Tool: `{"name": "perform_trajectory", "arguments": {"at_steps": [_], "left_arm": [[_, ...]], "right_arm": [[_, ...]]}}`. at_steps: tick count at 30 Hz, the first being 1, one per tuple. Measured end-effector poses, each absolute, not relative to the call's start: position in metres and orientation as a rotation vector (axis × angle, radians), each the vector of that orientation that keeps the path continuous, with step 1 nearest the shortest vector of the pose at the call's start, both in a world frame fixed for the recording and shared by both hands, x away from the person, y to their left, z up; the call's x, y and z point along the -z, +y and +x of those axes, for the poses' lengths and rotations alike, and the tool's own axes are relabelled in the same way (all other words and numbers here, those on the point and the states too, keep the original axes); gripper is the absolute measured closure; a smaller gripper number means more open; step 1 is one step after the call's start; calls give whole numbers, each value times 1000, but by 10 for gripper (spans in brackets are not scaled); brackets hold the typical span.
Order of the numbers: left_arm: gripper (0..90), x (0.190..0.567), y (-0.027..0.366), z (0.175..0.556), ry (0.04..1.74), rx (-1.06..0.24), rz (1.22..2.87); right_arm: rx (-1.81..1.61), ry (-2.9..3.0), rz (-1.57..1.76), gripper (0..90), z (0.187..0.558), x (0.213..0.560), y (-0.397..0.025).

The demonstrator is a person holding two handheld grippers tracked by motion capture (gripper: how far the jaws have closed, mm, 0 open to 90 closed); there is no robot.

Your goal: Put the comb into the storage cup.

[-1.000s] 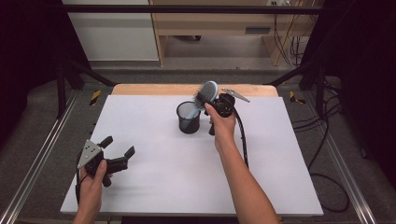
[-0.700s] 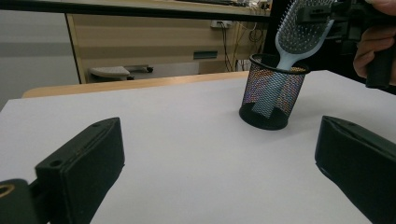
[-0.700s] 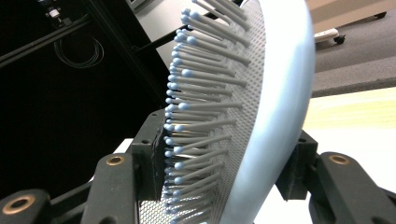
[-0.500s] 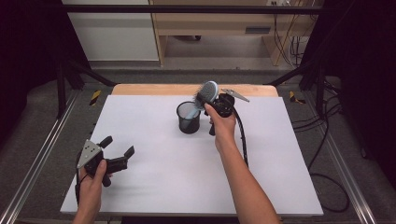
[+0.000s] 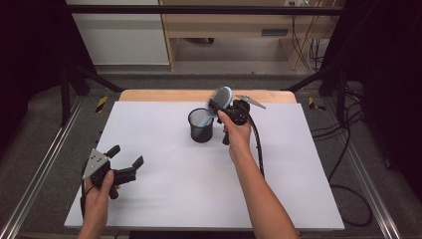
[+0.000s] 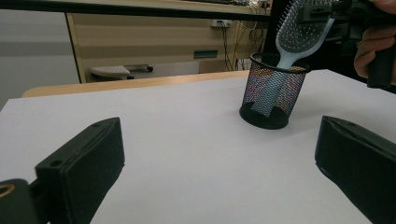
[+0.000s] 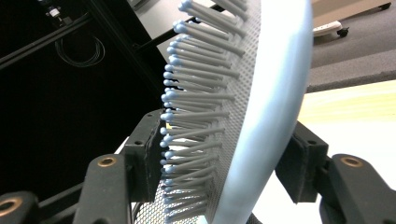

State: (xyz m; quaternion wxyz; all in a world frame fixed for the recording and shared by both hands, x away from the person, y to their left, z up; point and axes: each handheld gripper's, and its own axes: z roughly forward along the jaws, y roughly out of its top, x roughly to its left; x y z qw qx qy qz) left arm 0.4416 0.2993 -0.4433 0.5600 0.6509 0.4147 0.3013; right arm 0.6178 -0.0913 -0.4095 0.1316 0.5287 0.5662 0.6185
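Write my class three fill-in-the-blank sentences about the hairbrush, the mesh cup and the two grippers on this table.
1. The right gripper grips the light blue hairbrush by its ____.
2. The brush's handle end sits inside the black ____ cup.
3. The left gripper has its fingers ____ and holds nothing.

Missing words: head; mesh; open

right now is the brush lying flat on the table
No, the brush stands tilted with its handle inside the mesh cup, its head clamped by the right hand-held gripper.
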Motion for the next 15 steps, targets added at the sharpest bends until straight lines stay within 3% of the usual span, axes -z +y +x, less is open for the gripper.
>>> {"name": "perform_trajectory", "arguments": {"at_steps": [15], "left_arm": [[15,444,299,442,977,-708,1536]], "right_arm": [[-1788,1649,1560,308,618,410,-90]]}}
